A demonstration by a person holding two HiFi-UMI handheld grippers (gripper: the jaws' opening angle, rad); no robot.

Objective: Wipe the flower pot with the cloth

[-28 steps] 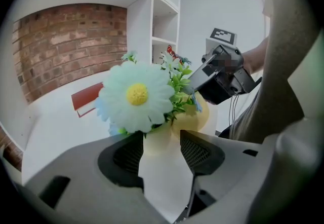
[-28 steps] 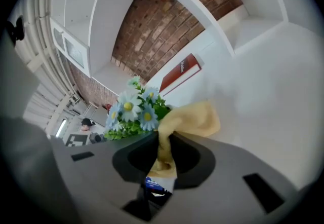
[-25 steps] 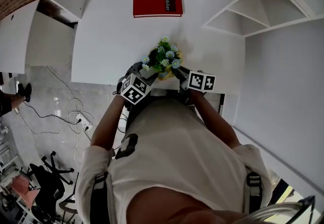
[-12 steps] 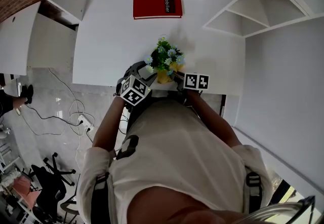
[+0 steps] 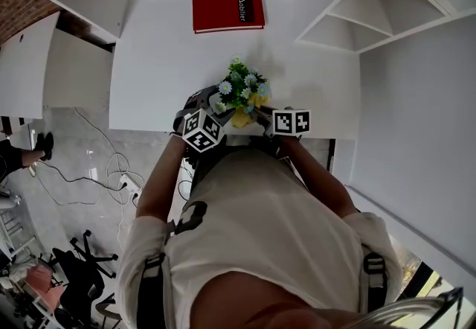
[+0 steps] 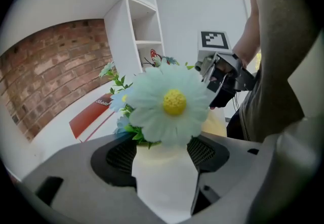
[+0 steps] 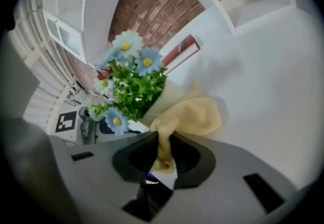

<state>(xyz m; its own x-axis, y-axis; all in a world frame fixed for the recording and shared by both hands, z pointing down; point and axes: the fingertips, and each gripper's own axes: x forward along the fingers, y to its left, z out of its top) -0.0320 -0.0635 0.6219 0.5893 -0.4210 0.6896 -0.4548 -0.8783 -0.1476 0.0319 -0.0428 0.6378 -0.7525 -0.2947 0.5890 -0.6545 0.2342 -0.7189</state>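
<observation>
A white flower pot (image 6: 164,177) with blue and white daisies (image 5: 239,89) stands at the near edge of the white table (image 5: 163,59). My left gripper (image 6: 164,154) straddles the pot from the left. Its jaws are opening, the pot is still between them, and the pads (image 6: 119,154) stand just beside its wall. My right gripper (image 7: 163,154) is shut on a yellow cloth (image 7: 195,114), which is bunched against the pot's right side. In the head view both grippers, the left (image 5: 212,108) and the right (image 5: 260,115), flank the pot, with the cloth (image 5: 242,119) below the flowers.
A red book (image 5: 228,9) lies at the far side of the table. White shelving (image 5: 357,15) stands to the right, and white cabinets stand to the left. The table's front edge runs just under the grippers, with cables on the floor (image 5: 104,171) below.
The right gripper's marker cube has shifted a little left, closer to the pot. The left gripper's cube has rolled slightly. The pot and flowers stay where they were.
</observation>
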